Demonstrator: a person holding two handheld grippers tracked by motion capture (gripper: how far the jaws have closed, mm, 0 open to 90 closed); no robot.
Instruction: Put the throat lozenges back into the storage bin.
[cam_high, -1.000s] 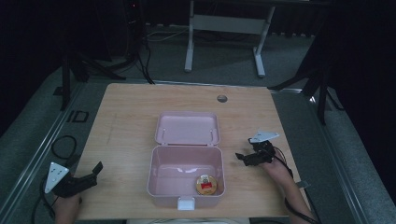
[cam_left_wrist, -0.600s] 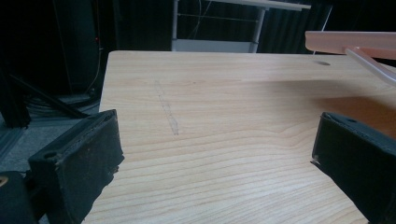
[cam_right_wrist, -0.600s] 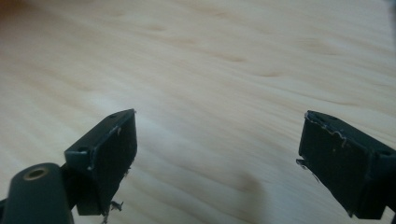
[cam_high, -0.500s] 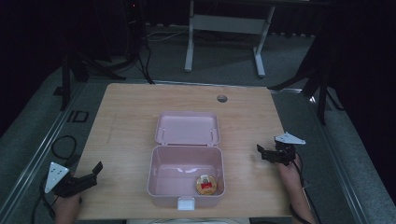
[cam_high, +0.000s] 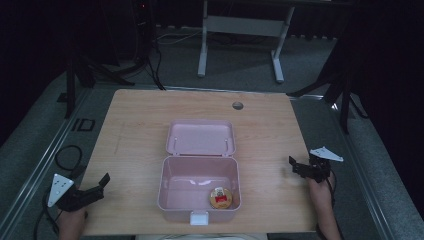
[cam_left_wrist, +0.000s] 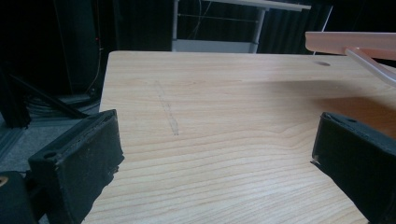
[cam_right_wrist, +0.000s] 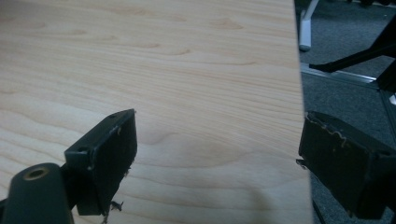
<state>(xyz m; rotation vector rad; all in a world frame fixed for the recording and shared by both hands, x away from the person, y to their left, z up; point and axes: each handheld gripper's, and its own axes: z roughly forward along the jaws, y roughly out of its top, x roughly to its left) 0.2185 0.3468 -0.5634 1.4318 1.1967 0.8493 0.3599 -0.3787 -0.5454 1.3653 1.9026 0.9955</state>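
Note:
A pink box (cam_high: 172, 185) stands open at the middle of the wooden table (cam_high: 135, 130), its lid (cam_high: 201, 137) laid back flat behind it. A small round gold and red item (cam_high: 220, 196) lies in the box's front right corner. My left gripper (cam_high: 96, 189) rests open at the table's front left corner, well apart from the box. Between its fingers in the left gripper view (cam_left_wrist: 215, 154) is bare wood, and the pink lid's edge (cam_left_wrist: 350, 41) shows at upper right. My right gripper (cam_high: 296, 166) is open at the table's right edge (cam_right_wrist: 217, 154), holding nothing.
A round cable hole (cam_high: 237, 105) sits near the table's back edge. The box has a white latch (cam_high: 198, 217) at its front. A metal stand (cam_high: 240, 25) is on the floor behind the table. Cables (cam_high: 65, 155) trail left of the table.
My right gripper has moved right, away from the box's side to the table's right edge. The left gripper has stayed still.

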